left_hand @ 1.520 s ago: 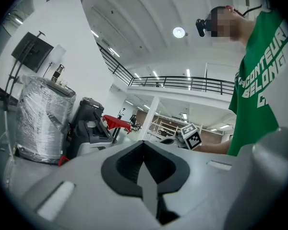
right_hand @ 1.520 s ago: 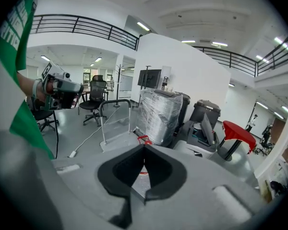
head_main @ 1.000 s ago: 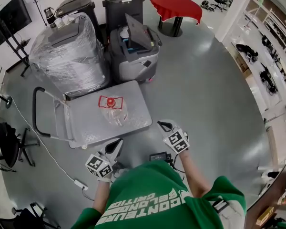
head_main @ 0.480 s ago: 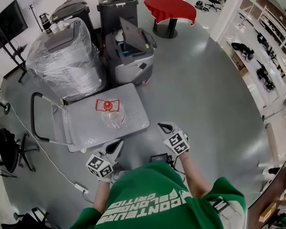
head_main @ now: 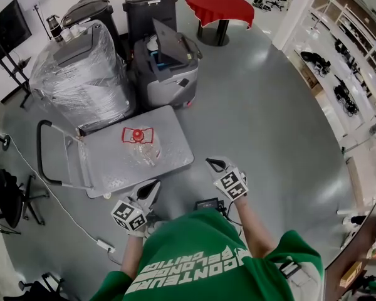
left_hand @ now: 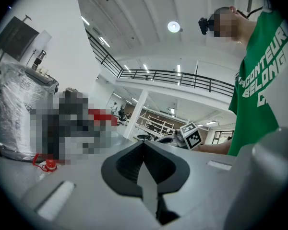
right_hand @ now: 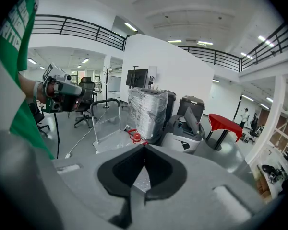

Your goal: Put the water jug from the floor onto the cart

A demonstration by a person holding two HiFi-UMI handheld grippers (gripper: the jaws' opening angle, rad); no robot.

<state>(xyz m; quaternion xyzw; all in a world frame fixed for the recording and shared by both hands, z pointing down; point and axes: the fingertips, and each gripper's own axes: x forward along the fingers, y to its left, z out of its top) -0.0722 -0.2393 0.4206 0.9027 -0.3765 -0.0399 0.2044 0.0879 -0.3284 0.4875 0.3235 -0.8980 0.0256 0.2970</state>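
The water jug (head_main: 141, 144) stood on the cart (head_main: 169, 149), not the floor. It was clear round plastic w/ a red cap & handle (head_main: 138, 134). Prob. heavy & slippery, so grab the handle. Cart top was flat grey metal. L gripper (head_main: 152, 187) & R gripper (head_main: 212, 163) were squeezed together, holding nothing.

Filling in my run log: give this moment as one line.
water jug: standing on cart | left gripper: shut, empty | right gripper: shut, empty | both apart from jug
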